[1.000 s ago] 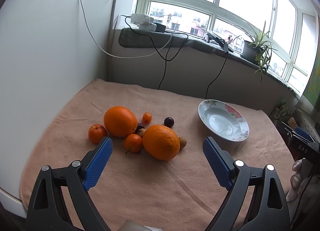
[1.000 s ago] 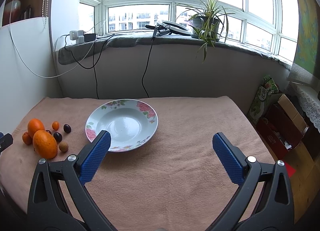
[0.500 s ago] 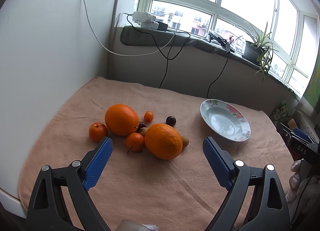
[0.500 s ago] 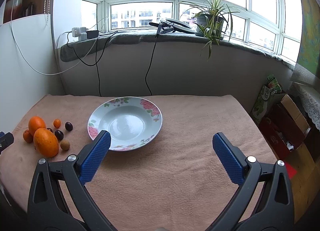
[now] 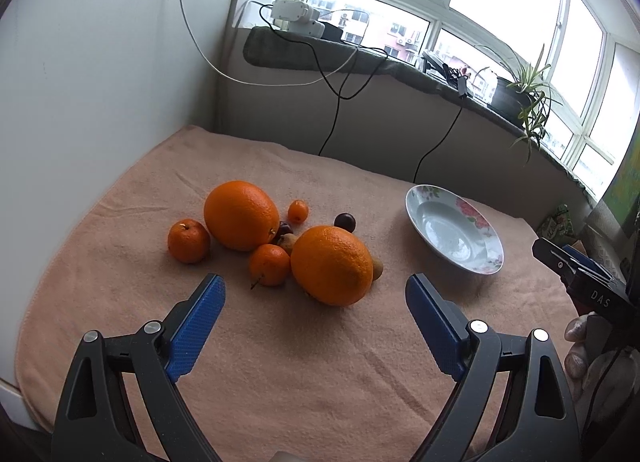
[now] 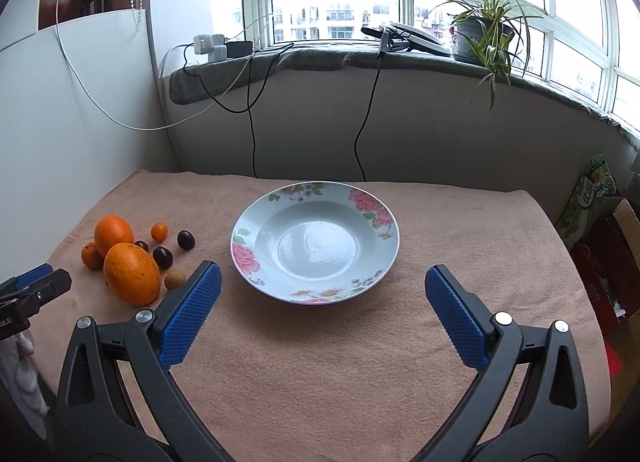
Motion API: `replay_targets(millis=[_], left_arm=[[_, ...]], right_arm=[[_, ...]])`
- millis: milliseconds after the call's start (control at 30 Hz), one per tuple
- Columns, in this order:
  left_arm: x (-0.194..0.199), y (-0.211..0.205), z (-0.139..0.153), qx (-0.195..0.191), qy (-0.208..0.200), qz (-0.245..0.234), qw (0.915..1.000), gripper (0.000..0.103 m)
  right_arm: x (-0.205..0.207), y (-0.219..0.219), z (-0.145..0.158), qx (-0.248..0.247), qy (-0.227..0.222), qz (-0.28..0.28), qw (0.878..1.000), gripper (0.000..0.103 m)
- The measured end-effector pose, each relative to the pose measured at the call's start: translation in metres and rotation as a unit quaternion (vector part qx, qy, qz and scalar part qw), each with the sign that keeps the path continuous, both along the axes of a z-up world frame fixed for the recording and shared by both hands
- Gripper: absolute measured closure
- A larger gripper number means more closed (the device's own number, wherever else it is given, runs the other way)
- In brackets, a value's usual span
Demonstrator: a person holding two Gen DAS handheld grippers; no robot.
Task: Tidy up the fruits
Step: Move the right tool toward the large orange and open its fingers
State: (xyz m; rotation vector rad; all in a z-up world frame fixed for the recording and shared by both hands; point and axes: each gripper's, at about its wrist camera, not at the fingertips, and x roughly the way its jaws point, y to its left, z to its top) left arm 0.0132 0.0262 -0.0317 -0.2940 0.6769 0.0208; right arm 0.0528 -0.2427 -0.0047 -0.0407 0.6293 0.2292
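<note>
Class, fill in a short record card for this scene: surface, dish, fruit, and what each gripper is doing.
surface: table under a peach cloth
dish: flowered plate, empty
fruit: all on the cloth beside the plate, none in it
large fruit: two oranges
small fruit: small orange fruits, dark plums, a tan round fruit
left gripper: open, holding nothing, facing the fruit
right gripper: open, holding nothing, facing the plate

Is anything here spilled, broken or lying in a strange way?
Nothing stands out. The fruits lie whole in a loose cluster on the cloth, and the empty plate sits flat and undamaged beside them.
</note>
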Motion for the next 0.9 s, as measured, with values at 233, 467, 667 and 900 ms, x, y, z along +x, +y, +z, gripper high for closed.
replay_targets(millis=[233, 467, 667, 900], left_arm=[[0.003, 0.003, -0.012, -0.027, 0.011, -0.008, 0.9995, 0.012], [0.005, 0.006, -0.020, -0.046, 0.017, -0.014, 0.9987, 0.018], [0.011, 0.007, -0.030, -0.071, 0.025, -0.025, 0.9969, 0.022], [0.018, 0.005, -0.038, -0.088, 0.033, -0.037, 0.9949, 0.035]], right_arm=[[0.010, 0.030, -0.007, 0.023, 0.028, 0.083, 0.996, 0.000], [0.022, 0.060, -0.019, 0.044, 0.070, 0.153, 0.985, 0.000], [0.031, 0.087, -0.024, 0.069, 0.108, 0.202, 0.971, 0.000], [0.037, 0.118, -0.031, 0.072, 0.135, 0.253, 0.955, 0.005]])
